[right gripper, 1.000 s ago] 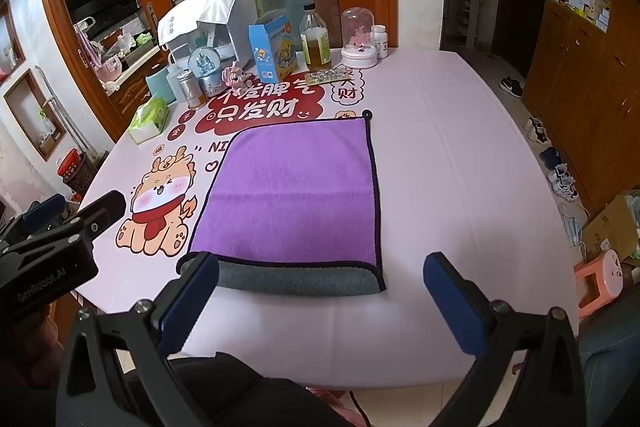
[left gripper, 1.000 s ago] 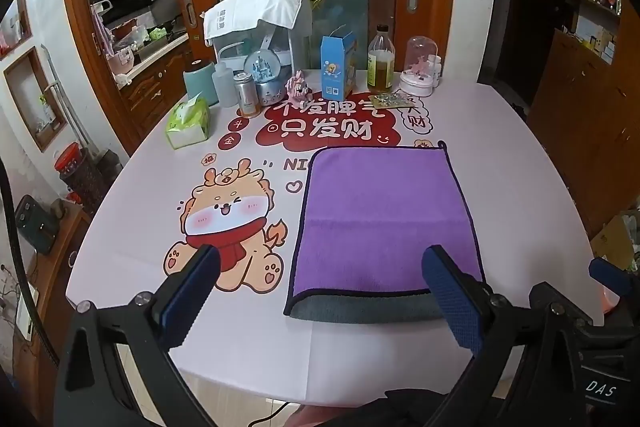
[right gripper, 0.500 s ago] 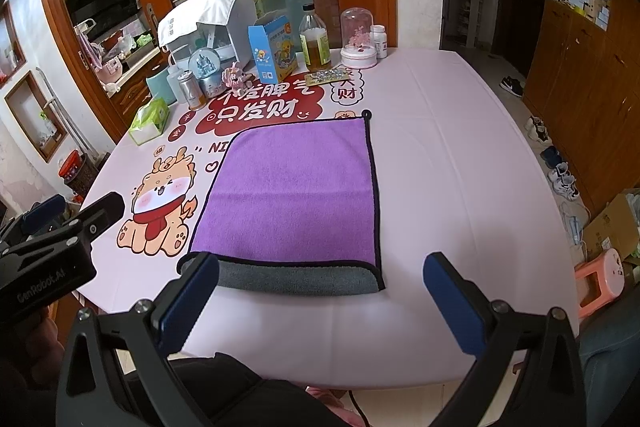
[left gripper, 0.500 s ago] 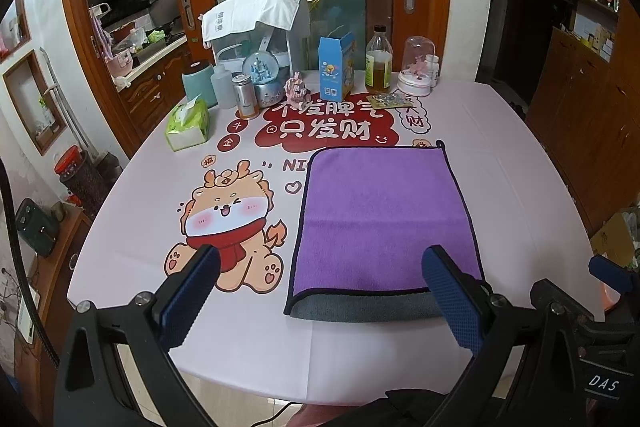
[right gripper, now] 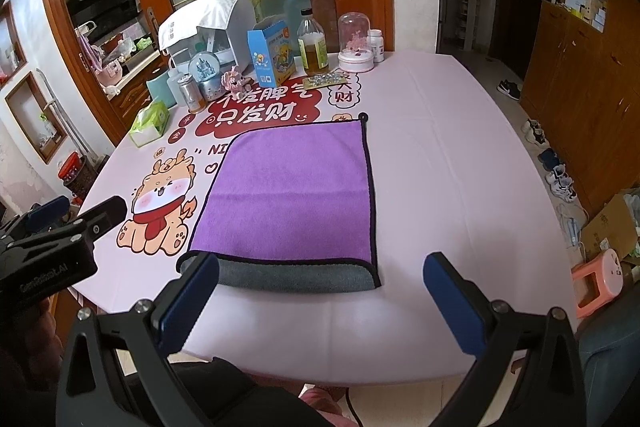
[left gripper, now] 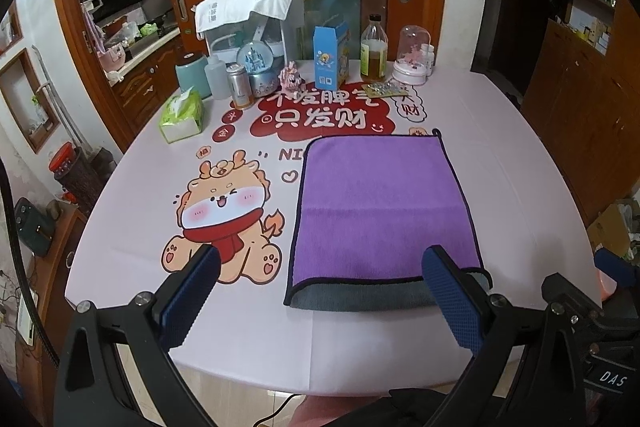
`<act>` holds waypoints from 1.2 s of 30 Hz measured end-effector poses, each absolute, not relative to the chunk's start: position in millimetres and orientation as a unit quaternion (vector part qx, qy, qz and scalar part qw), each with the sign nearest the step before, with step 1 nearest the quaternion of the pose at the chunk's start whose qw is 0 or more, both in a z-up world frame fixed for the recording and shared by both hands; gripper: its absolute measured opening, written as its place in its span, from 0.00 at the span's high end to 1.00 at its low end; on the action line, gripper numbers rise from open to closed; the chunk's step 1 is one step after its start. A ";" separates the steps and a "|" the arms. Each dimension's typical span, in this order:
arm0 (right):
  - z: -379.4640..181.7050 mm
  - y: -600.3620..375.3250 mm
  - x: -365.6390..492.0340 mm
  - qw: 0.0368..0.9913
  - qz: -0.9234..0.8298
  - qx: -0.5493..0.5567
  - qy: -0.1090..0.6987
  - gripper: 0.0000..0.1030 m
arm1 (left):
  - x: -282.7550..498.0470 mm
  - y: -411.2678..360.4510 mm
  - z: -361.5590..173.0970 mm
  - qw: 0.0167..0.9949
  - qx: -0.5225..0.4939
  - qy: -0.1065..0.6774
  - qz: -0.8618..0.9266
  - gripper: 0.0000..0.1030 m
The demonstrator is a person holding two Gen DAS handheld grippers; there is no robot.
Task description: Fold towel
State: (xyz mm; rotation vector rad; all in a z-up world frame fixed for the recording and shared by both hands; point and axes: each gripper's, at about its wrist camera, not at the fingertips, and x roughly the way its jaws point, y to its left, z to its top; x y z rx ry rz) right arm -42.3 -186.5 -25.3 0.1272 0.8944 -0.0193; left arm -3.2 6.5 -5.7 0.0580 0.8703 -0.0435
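Both my grippers, left and right, hang spread wide and empty above the table's near edge. One purple towel lies flat just inside that edge, folded once (grey underside peeking out nearest me). It looks soft, light and limp, so I'd pinch its near corners.

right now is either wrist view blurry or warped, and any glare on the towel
Both views are sharp but fisheye-bowed, with dark vignetted corners. Left wrist: the towel is evenly lit, no glare. Right wrist: the same, with a soft shadow along the table edge nearest the camera.
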 end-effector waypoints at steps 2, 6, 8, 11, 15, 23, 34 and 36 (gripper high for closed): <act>-25.7 -186.2 -41.7 0.900 -0.010 0.059 0.432 0.01 | -3.2 7.9 -7.2 0.905 0.031 0.424 -0.022 0.03; -22.0 -195.6 -47.5 0.902 -0.013 0.053 0.429 0.01 | -3.2 9.0 -9.5 0.901 0.036 0.430 -0.034 0.03; -23.9 -195.9 -47.2 0.903 -0.014 0.049 0.427 0.01 | -2.4 11.2 -9.9 0.899 0.034 0.434 -0.037 0.03; -27.9 -198.3 -46.3 0.903 -0.015 0.045 0.427 0.01 | -0.9 13.3 -12.9 0.897 0.037 0.438 -0.036 0.03; -35.8 -203.3 -44.0 0.904 -0.015 0.039 0.425 0.01 | 4.1 18.2 -18.4 0.892 0.038 0.448 -0.039 0.03; -62.9 -212.3 -34.1 0.907 -0.003 0.017 0.420 0.01 | 24.7 27.9 -43.9 0.875 0.055 0.480 -0.040 0.03; -106.5 -209.6 -18.1 0.908 0.038 -0.033 0.415 0.01 | 57.6 35.8 -89.8 0.845 0.066 0.526 -0.068 0.03; -114.6 -209.7 -15.0 0.907 0.048 -0.032 0.416 0.01 | 62.4 37.0 -97.9 0.842 0.071 0.531 -0.072 0.03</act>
